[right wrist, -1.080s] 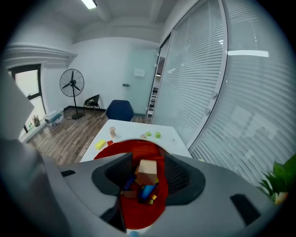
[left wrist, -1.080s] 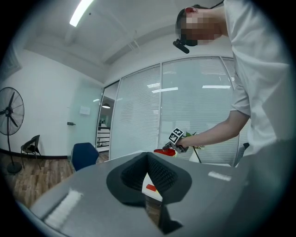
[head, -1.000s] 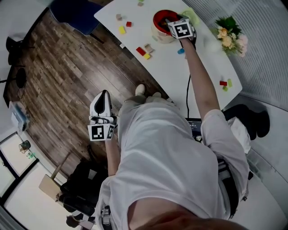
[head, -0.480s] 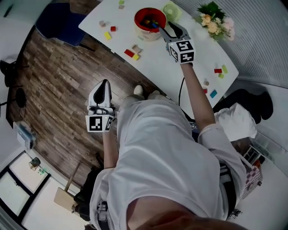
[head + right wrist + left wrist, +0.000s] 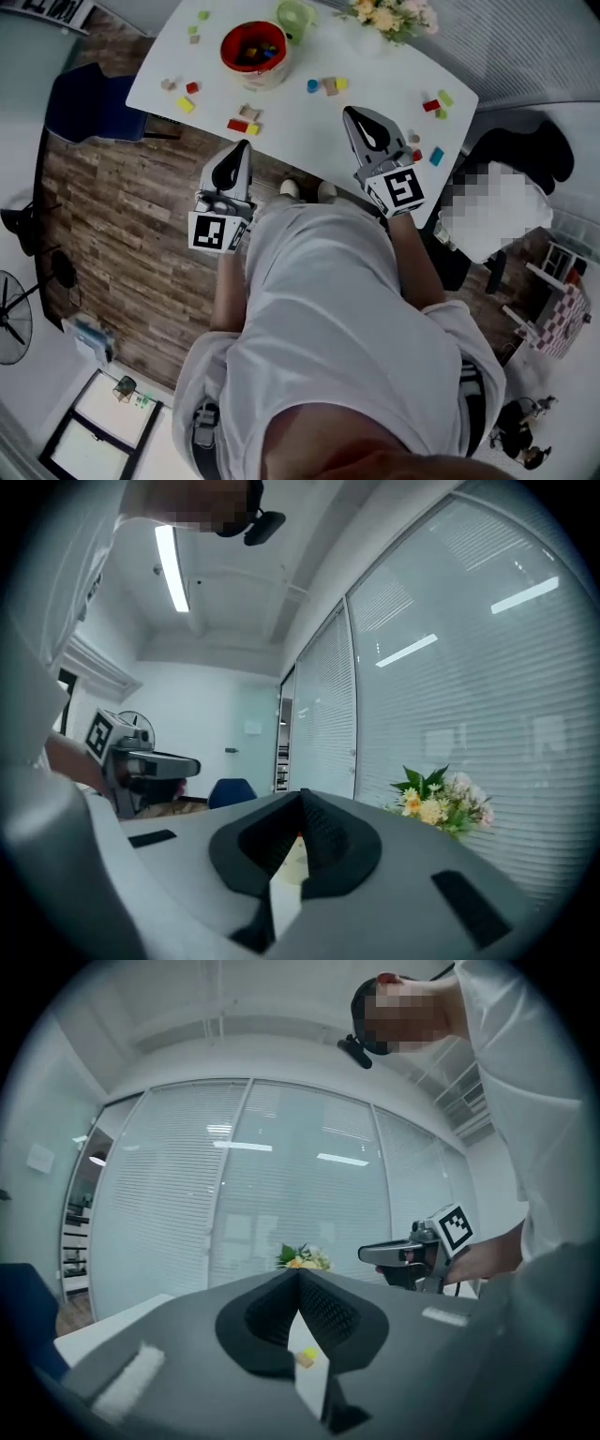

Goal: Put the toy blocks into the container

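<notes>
The red container stands at the table's far left part with several blocks inside. Loose blocks lie around it: a yellow one, a red, tan and yellow cluster, a blue one, and a red and green pair. My right gripper hovers shut and empty over the near table edge, well back from the container; in its own view the jaws meet. My left gripper is shut with nothing held, just off the table edge over the floor, its tips together.
The white table also carries a green cup and a bunch of flowers at the back. A blue chair stands left of the table and a black seat to the right. Wooden floor lies below.
My right gripper has pulled back from above the red container to the near table edge and its jaws have closed. The left gripper has come up closer to the table edge.
</notes>
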Tool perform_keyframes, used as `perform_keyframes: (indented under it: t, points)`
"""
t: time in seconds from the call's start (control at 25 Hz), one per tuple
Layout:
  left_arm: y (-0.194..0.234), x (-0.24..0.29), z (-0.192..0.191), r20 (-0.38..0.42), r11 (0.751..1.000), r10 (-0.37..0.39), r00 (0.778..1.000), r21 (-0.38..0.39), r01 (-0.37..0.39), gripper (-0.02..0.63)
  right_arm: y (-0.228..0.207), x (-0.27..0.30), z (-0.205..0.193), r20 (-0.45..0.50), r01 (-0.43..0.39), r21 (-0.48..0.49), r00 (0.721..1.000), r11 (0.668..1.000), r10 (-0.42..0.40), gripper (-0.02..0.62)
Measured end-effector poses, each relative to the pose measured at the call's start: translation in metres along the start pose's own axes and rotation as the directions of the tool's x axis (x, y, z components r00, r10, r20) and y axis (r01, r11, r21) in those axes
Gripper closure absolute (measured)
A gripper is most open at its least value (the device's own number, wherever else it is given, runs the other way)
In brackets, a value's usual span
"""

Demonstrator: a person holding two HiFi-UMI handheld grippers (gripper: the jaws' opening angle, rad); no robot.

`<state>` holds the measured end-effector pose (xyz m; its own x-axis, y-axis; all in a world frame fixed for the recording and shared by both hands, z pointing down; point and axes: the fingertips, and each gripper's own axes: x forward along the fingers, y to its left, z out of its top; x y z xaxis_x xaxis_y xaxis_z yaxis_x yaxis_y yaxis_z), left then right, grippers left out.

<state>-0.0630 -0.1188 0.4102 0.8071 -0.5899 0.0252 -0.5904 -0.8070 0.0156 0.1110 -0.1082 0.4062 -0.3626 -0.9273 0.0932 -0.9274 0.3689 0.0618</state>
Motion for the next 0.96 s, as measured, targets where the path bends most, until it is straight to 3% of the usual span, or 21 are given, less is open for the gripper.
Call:
perform_keyframes:
  t: [0.2,0.4,0.64,0.96]
  points:
    - [-0.037,0.044,0.018,0.032,0.982,-0.19,0.981,0.017,0.19,0.612,0.001,-0.038,0.035,0.071,0.108,-0.02,0.992,0.994,-0.107,0.595]
    - [-0.069,0.063,0.045,0.076,0.953,-0.302,0.95,0.016,0.302,0.612,0.0,-0.06,0.051,0.087,0.185,-0.017,0.979,0.983,-0.183,0.595]
    - [-0.079,0.064,0.049,0.087,0.929,-0.369,0.925,0.009,0.37,0.612,0.011,-0.073,0.058,0.084,0.225,-0.025,0.971,0.974,-0.222,0.595]
    - [-0.069,0.043,0.043,0.083,0.933,-0.359,0.93,0.02,0.359,0.612,0.029,-0.074,0.063,0.088,0.216,-0.022,0.973,0.976,-0.213,0.595]
